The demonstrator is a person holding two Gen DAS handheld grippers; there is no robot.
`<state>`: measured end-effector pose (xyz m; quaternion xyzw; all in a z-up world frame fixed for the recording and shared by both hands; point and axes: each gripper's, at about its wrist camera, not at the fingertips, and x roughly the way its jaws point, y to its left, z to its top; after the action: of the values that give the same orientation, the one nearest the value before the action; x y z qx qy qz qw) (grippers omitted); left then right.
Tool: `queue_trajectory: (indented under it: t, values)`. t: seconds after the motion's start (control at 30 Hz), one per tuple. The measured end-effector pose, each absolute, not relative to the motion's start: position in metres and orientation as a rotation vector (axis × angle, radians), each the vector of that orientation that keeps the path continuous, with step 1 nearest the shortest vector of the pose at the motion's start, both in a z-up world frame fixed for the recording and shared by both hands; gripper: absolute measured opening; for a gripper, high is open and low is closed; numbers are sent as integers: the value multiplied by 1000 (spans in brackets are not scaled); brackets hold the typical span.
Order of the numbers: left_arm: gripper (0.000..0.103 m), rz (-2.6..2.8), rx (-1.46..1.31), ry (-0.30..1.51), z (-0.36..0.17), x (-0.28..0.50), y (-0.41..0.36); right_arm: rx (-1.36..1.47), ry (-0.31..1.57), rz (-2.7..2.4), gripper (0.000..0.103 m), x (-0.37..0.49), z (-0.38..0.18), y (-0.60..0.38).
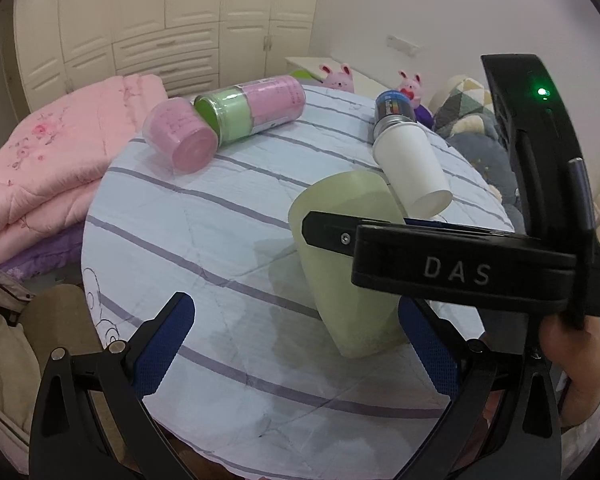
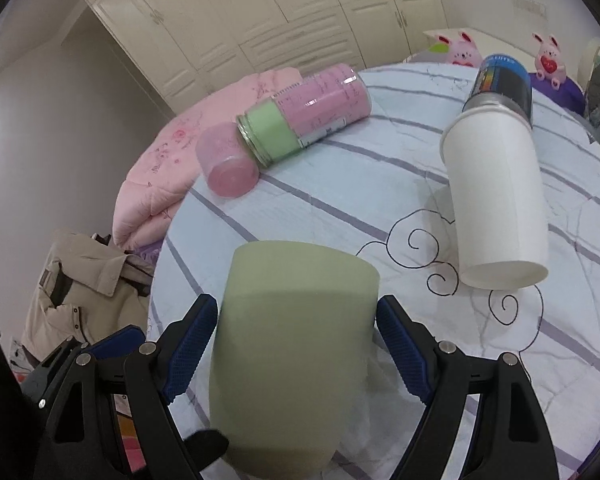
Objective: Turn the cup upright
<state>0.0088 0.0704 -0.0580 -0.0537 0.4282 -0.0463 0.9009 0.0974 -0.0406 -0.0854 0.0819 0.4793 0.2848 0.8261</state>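
Observation:
A pale green cup (image 1: pixel 348 280) (image 2: pixel 288 344) stands tilted on the striped bedcover, its wide end up and narrow end down. My right gripper (image 2: pixel 296 344) has its blue pads on both sides of the cup and is shut on it; its finger (image 1: pixel 328 232) crosses the cup in the left wrist view. My left gripper (image 1: pixel 300 336) is open and holds nothing, with its right pad (image 1: pixel 428 344) next to the cup's base.
A white paper cup (image 1: pixel 412 168) (image 2: pixel 496 200) lies on its side against a blue-labelled can (image 1: pixel 392 112) (image 2: pixel 500 80). A pink cup (image 1: pixel 184 136) (image 2: pixel 228 164) and a pink-and-green jar (image 1: pixel 256 104) (image 2: pixel 304 112) lie at the far left. A folded pink quilt (image 1: pixel 48 168) sits beyond.

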Motion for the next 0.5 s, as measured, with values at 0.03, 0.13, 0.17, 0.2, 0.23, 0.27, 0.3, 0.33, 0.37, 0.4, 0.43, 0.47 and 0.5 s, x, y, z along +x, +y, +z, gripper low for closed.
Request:
queue_trajectory:
  t: [0.03, 0.13, 0.17, 0.2, 0.23, 0.27, 0.3, 0.33, 0.37, 0.4, 0.43, 0.47, 0.5]
  values:
    - [103, -94, -105, 885, -58, 9, 70, 177, 1022, 612, 83, 99, -86, -41]
    - [103, -95, -106, 885, -58, 9, 69, 199, 1030, 627, 82, 101, -89, -42]
    - [103, -97, -106, 886, -58, 9, 68, 198, 1027, 630, 82, 100, -89, -43]
    - [103, -99, -106, 886, -58, 9, 68, 199, 1023, 631, 82, 100, -88, -44]
    - [103, -100, -103, 886, -58, 9, 67, 196, 1017, 633, 82, 99, -88, -44]
    - [103, -100, -99, 886, -58, 8, 66, 193, 1005, 632, 82, 98, -86, -45]
    - [103, -99, -94, 886, -59, 8, 64, 188, 989, 629, 82, 96, -84, -47]
    - [103, -96, -90, 885, -59, 8, 62, 182, 967, 625, 82, 95, -81, -48]
    - [103, -91, -85, 882, -59, 9, 60, 178, 946, 622, 82, 93, -77, -50]
    - [103, -87, -84, 881, -60, 10, 60, 178, 930, 620, 82, 94, -75, -52]
    - [103, -84, -85, 880, -60, 11, 59, 182, 910, 616, 82, 94, -72, -55]
    - [103, -83, -89, 879, -62, 13, 58, 184, 887, 614, 82, 93, -69, -58]
    - [103, -79, -93, 879, -64, 15, 57, 183, 868, 609, 82, 92, -66, -60]
